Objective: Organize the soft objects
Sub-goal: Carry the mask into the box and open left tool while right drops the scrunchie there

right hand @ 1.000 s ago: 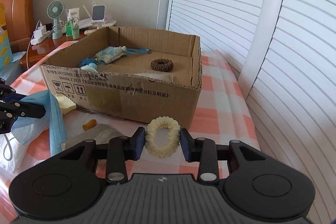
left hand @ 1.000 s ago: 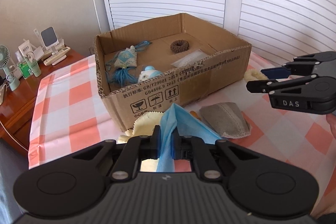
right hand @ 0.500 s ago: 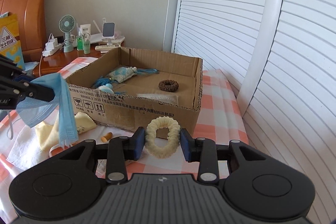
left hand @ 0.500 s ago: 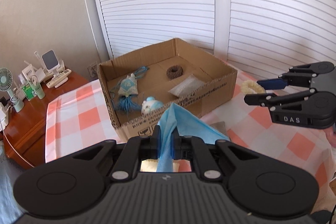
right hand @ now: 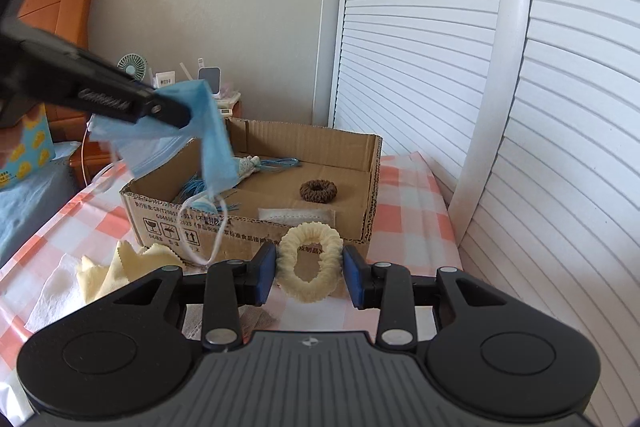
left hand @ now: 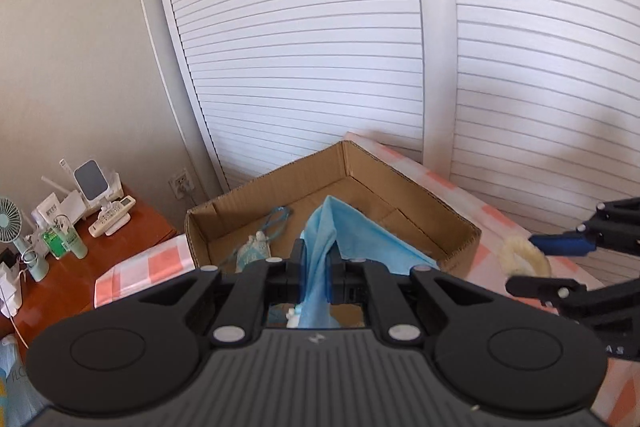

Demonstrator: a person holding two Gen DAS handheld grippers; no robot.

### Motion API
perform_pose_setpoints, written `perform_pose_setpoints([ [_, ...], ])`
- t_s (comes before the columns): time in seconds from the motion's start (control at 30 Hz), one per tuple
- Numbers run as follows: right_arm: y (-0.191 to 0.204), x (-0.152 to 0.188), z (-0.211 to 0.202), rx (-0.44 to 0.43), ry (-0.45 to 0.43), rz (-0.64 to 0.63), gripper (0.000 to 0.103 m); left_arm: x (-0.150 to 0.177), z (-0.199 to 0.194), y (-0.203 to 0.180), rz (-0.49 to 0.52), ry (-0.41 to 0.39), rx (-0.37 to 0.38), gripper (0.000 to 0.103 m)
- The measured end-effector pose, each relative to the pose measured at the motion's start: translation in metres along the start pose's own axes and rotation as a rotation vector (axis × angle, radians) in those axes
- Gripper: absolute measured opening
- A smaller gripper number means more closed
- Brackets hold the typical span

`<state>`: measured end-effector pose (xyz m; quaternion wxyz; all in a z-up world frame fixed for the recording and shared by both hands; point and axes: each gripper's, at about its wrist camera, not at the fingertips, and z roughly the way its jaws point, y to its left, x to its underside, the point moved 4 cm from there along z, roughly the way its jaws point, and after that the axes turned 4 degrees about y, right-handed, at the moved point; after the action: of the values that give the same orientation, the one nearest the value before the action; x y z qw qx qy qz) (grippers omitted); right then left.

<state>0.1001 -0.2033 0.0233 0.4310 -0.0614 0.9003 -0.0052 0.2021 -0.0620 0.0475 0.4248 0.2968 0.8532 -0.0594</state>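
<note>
Hand-held grippers: two. The left hand-held gripper is clenched on a light-blue pleated face mask; the right hand-held gripper is grasping a cream ribbed fabric scrunchie between its blue pads.
Face masks: one blue, hanging in the air above the near left corner of the box, its white ear loop dangling down in front of the box wall.
Scrunchies: two. The cream one is held off the surface in front of the box; a dark brown ribbed scrunchie lies on the box floor towards the right.
Boxes: one open brown cardboard box on the counter, which wears a pink-and-white checked cloth.
Other things in the box: one pale embroidered pouch with blue tassels at the back left, one flat whitish fabric packet against the front wall, and a small pale-blue thing under the mask, too hidden to name.
Cloths: one pale yellow cloth with a zigzag edge on the counter, left of the box.
Bedside cabinet: one small green fan among bottles and chargers.
Change, left: a second ago the mask hung low in front of the box; now it is higher and over the box opening.
Change, right: the cream scrunchie has risen a little, grip unchanged.
</note>
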Motion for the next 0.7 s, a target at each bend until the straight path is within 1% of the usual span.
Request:
perform_pose_setpoints([
  [0.13,-0.005,-0.002,0.006,0.000,0.002,0.010,0.041,-0.021,0.025,0.009,-0.004,0.012,-0.005,0.007],
  [0.27,-0.009,-0.003,0.010,-0.002,0.004,0.019,0.041,-0.035,0.051,0.017,-0.016,0.026,-0.021,0.007],
  [0.3,-0.010,-0.003,0.011,0.000,0.006,0.019,0.041,-0.037,0.057,0.018,-0.019,0.029,-0.025,0.009],
  [0.37,-0.012,-0.003,0.013,0.003,0.009,0.025,0.041,-0.039,0.070,0.021,-0.041,0.031,-0.044,0.019],
  [0.4,-0.013,-0.003,0.014,0.002,0.012,0.027,0.041,-0.039,0.075,0.023,-0.051,0.030,-0.055,0.032],
  [0.43,-0.013,-0.002,0.014,0.005,0.014,0.029,0.041,-0.038,0.081,0.025,-0.062,0.035,-0.057,0.053],
  [0.47,-0.013,-0.002,0.015,0.006,0.016,0.028,0.041,-0.036,0.086,0.027,-0.077,0.043,-0.051,0.064],
  [0.5,-0.012,-0.002,0.015,0.005,0.017,0.026,0.041,-0.034,0.089,0.029,-0.090,0.049,-0.044,0.078],
  [0.53,-0.011,-0.002,0.015,0.007,0.018,0.025,0.041,-0.031,0.091,0.031,-0.107,0.046,-0.042,0.081],
  [0.7,-0.008,-0.004,0.015,0.014,0.019,0.020,0.041,-0.017,0.082,0.038,-0.138,0.046,-0.048,0.082],
])
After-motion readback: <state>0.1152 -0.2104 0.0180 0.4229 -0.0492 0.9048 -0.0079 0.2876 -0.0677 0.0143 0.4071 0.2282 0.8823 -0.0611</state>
